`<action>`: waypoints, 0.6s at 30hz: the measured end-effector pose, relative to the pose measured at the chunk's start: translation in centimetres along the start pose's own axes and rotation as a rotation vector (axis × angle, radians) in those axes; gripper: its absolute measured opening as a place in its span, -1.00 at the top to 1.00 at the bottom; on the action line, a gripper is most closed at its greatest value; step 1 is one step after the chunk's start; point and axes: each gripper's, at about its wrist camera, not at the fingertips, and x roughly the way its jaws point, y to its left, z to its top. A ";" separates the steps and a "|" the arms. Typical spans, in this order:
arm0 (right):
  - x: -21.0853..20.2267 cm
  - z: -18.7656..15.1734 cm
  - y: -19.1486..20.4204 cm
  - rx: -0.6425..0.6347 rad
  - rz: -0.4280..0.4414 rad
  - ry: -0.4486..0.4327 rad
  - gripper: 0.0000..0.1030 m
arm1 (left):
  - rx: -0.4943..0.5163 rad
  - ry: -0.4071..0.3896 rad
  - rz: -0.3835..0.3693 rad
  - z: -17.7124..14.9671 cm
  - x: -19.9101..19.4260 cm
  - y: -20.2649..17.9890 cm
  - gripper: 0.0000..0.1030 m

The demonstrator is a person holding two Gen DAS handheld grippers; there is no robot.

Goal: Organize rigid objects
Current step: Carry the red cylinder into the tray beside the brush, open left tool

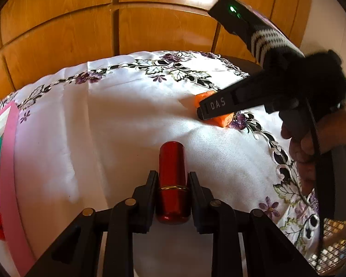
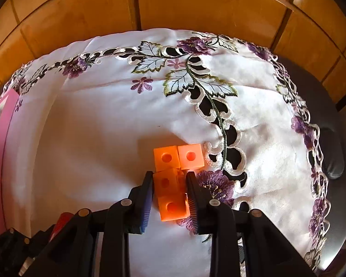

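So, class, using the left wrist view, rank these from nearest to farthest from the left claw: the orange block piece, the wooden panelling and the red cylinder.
1. Red cylinder: gripped between the left claw fingers.
2. Orange block piece: up and right on the white cloth, under the right claw.
3. Wooden panelling: behind the table, at the top.

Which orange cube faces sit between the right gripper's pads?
The two nearer cubes of the orange cube piece, pinched in the right gripper; the far pair lies side by side beyond the fingertips.
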 end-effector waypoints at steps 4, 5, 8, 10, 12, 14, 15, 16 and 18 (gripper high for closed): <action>-0.2 -0.3 0.3 -0.028 -0.016 -0.013 0.47 | -0.016 -0.007 0.007 0.3 -1.3 0.0 0.49; -0.2 -0.3 0.3 -0.032 -0.018 -0.015 0.47 | -0.017 -0.013 0.010 0.3 -1.7 0.0 0.49; -0.2 -0.3 0.4 -0.039 -0.021 -0.021 0.47 | -0.030 -0.027 0.022 0.6 -3.0 0.0 0.49; -0.1 -0.3 0.5 -0.056 -0.030 -0.027 0.47 | -0.028 -0.045 0.028 0.8 -4.1 0.0 0.49; -0.2 -0.5 0.9 -0.081 -0.049 -0.036 0.48 | -0.035 -0.058 0.036 0.9 -5.0 0.1 0.49; -0.1 -0.5 1.0 -0.090 -0.054 -0.040 0.48 | -0.043 -0.071 0.047 1.0 -6.0 0.3 0.49; -0.2 -0.5 1.0 -0.090 -0.053 -0.041 0.48 | -0.046 -0.078 0.052 1.0 -6.5 0.4 0.49; -0.2 -0.5 0.9 -0.089 -0.052 -0.042 0.48 | -0.048 -0.087 0.059 1.0 -7.0 0.5 0.49; -0.2 -0.5 1.0 -0.096 -0.056 -0.045 0.48 | -0.045 -0.109 0.082 1.0 -8.2 0.7 0.49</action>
